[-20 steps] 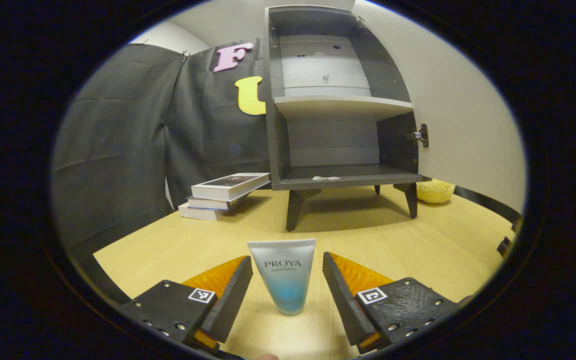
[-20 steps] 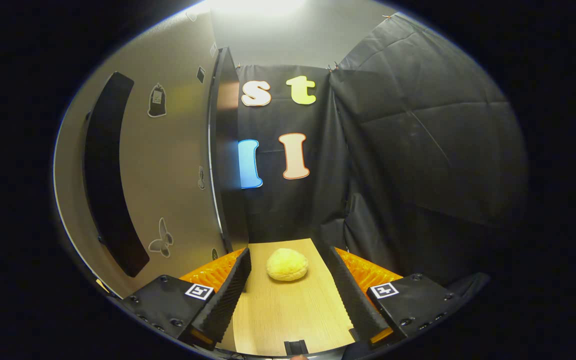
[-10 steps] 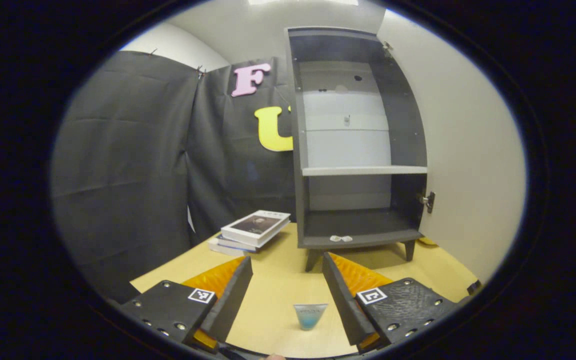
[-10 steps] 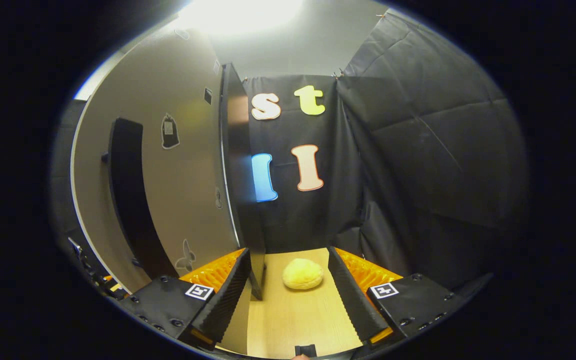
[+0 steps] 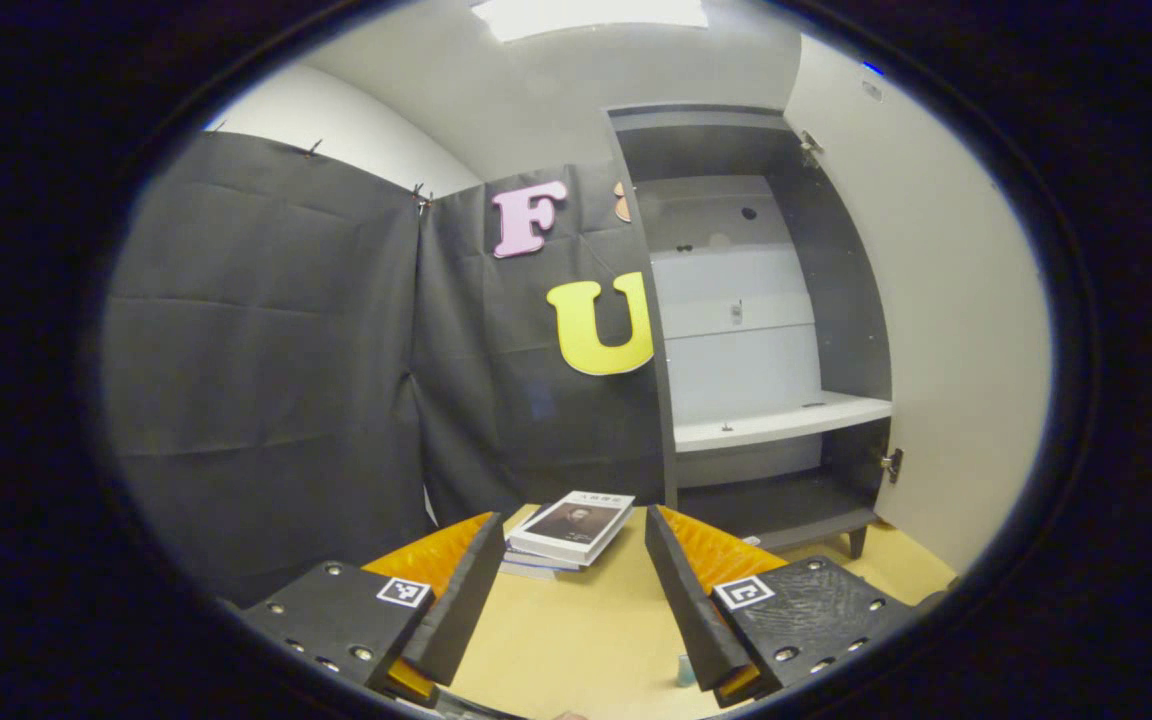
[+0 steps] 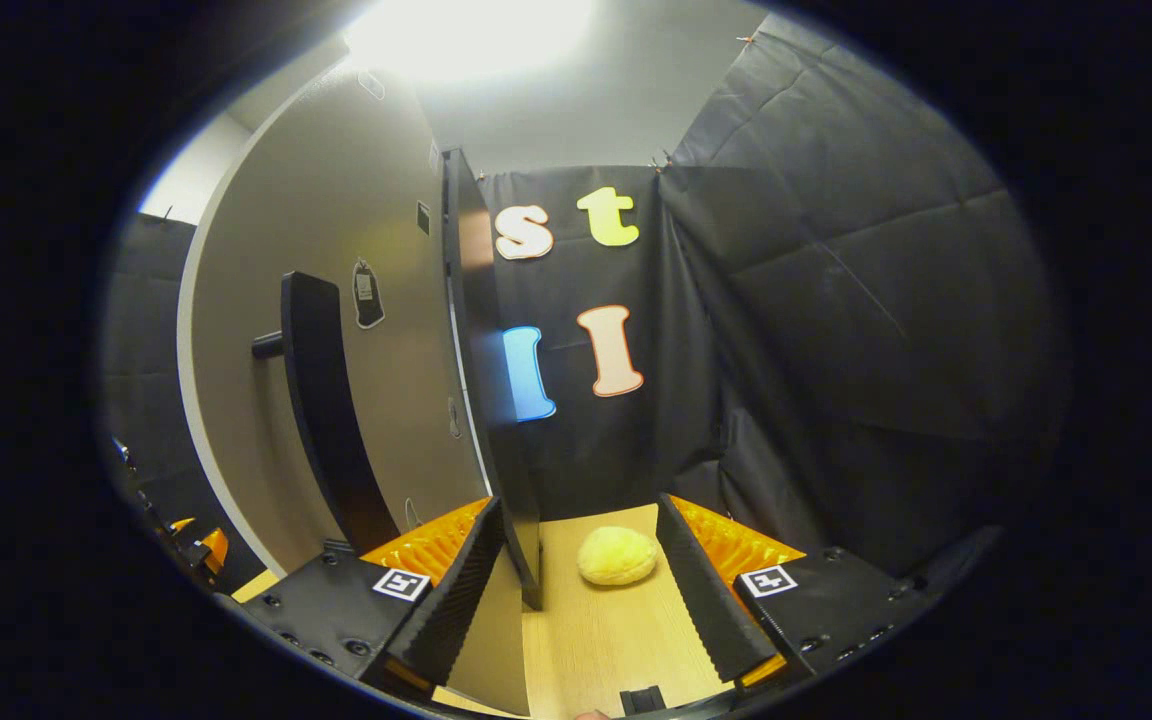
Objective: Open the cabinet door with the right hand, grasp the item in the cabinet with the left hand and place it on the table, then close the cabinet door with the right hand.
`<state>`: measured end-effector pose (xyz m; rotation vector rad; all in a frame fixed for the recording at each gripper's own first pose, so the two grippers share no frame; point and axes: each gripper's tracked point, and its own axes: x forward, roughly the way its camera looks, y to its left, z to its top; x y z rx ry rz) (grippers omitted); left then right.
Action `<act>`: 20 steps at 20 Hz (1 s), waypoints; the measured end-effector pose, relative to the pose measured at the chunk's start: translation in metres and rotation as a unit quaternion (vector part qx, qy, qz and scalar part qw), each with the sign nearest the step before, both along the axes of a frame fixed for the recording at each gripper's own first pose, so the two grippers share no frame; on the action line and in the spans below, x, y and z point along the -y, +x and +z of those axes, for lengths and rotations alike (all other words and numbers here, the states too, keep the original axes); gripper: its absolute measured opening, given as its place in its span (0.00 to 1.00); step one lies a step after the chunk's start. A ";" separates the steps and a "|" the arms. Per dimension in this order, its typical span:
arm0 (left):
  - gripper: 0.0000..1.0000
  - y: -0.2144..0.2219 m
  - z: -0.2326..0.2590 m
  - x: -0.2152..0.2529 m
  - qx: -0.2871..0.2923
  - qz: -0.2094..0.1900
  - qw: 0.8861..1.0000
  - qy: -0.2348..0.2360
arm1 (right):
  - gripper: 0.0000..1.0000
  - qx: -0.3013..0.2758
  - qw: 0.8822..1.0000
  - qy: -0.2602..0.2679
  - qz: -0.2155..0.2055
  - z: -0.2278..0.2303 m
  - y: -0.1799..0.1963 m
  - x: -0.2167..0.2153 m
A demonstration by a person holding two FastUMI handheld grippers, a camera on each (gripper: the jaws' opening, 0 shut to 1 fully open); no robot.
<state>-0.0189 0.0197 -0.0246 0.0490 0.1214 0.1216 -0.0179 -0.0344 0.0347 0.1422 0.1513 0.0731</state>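
The dark cabinet (image 5: 766, 340) stands open on the table, and its two shelves look bare. A sliver of the white-and-blue tube (image 5: 684, 669) peeks out at the bottom of the left gripper view, beside the right finger. My left gripper (image 5: 573, 522) is open and holds nothing, raised and back from the tube. In the right gripper view the pale cabinet door (image 6: 376, 400) with its long dark handle (image 6: 321, 430) swings out at the left. The door's free edge (image 6: 521, 530) runs down between the fingers of my open right gripper (image 6: 578, 508), close to the left finger.
A stack of books (image 5: 571, 528) lies on the wooden table (image 5: 576, 640) left of the cabinet. A yellow sponge-like lump (image 6: 616, 556) rests on the table beyond the right gripper. Black cloth walls close in on the left and right.
My left gripper has drawn back and tilted up from the standing tube, which slid to the view's bottom edge. My right gripper has shifted so the door's edge lies between its fingers.
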 end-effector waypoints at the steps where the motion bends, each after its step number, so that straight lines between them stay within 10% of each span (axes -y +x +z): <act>1: 0.85 0.003 -0.004 -0.008 -0.002 -0.003 1.000 -0.003 | 0.97 0.000 1.000 -0.001 -0.015 0.000 -0.002 0.000; 20: 0.85 0.045 -0.028 -0.116 -0.002 -0.039 0.999 -0.025 | 0.96 -0.009 0.999 -0.032 0.025 0.003 -0.015 -0.168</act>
